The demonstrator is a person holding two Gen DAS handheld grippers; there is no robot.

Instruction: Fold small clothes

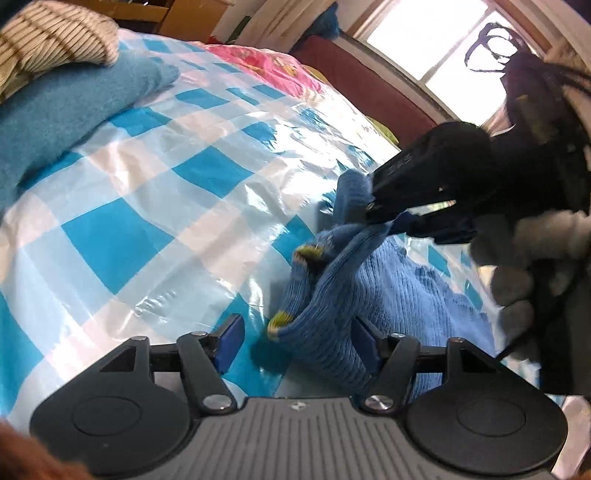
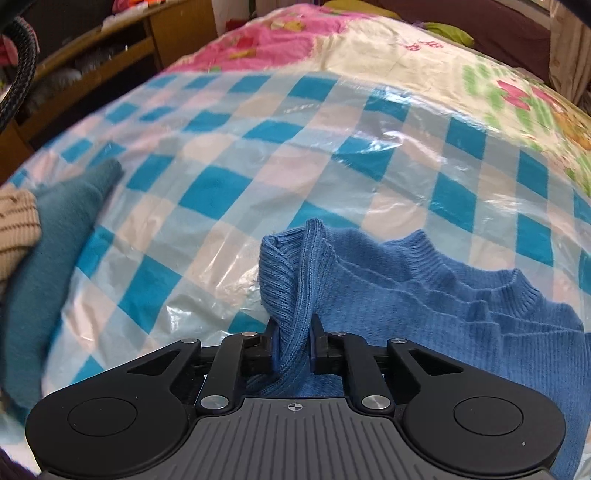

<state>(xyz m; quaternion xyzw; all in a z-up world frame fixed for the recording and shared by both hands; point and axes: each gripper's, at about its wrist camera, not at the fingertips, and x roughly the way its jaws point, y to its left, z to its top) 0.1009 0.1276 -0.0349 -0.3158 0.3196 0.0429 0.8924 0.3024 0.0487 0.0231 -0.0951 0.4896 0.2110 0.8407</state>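
A small blue knit sweater (image 2: 424, 295) lies on a blue-and-white checked plastic sheet (image 2: 258, 166). My right gripper (image 2: 293, 343) is shut on a bunched fold of the sweater's ribbed edge. In the left wrist view the right gripper (image 1: 373, 210) lifts that edge of the sweater (image 1: 332, 314), whose cuffs have yellow trim. My left gripper (image 1: 295, 339) is open, jaws wide apart; the sweater's ribbed part lies between its fingers, nearer the right pad.
A teal knit garment (image 1: 74, 110) and a beige striped one (image 1: 48, 40) lie piled at the left of the sheet. A pink floral bedcover (image 2: 295, 33) lies beyond. Wooden shelves (image 2: 92, 55) stand at the back left, a window (image 1: 443, 48) at the right.
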